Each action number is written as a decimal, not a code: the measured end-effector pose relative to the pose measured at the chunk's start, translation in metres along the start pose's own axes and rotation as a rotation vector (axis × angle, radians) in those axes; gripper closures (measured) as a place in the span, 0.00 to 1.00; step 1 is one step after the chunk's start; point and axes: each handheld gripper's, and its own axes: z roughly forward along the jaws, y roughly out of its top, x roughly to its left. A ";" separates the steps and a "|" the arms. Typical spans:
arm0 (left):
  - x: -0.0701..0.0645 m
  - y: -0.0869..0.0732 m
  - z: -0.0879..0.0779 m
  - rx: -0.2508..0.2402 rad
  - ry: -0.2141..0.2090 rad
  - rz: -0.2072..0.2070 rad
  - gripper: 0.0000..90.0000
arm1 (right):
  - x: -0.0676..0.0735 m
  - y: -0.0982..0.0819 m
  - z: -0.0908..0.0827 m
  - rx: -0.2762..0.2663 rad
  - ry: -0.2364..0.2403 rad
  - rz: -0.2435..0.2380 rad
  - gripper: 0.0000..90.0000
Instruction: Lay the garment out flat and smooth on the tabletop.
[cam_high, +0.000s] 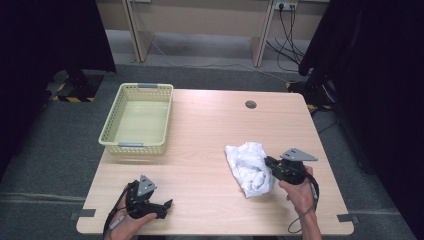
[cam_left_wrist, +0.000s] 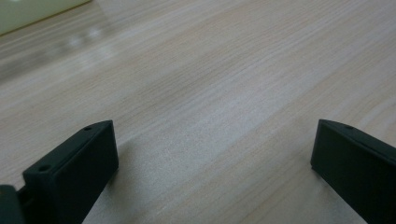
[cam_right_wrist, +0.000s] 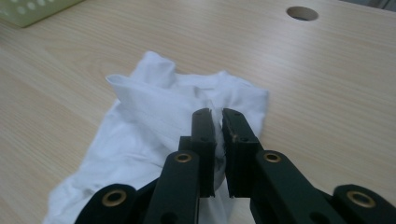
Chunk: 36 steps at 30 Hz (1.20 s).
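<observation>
From the high view, the white cloth (cam_high: 250, 167) lies crumpled at the table's (cam_high: 210, 130) near right, light and limp. In the left gripper view, your left gripper (cam_left_wrist: 212, 154) stands released over bare wood. In the right gripper view, your right gripper (cam_right_wrist: 218, 123) pinches a fold; gripping more layers should hold better.

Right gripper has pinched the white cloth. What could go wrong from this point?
The right gripper seems to pinch only a thin fold of the white cloth, so it may slip free when lifted. The rest lies crumpled and could drag across the table. The basket stands across the table, so trailing cloth might catch its rim.
</observation>
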 end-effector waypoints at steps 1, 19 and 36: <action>0.000 0.000 0.000 0.000 0.000 0.000 0.00 | -0.004 -0.003 -0.003 0.001 -0.012 0.005 0.93; 0.000 0.000 0.000 0.000 0.001 -0.001 0.00 | -0.058 -0.042 -0.040 0.041 -0.169 0.089 0.66; 0.000 0.000 0.000 0.000 0.001 -0.001 0.00 | -0.066 -0.035 0.017 0.150 -0.076 0.065 0.83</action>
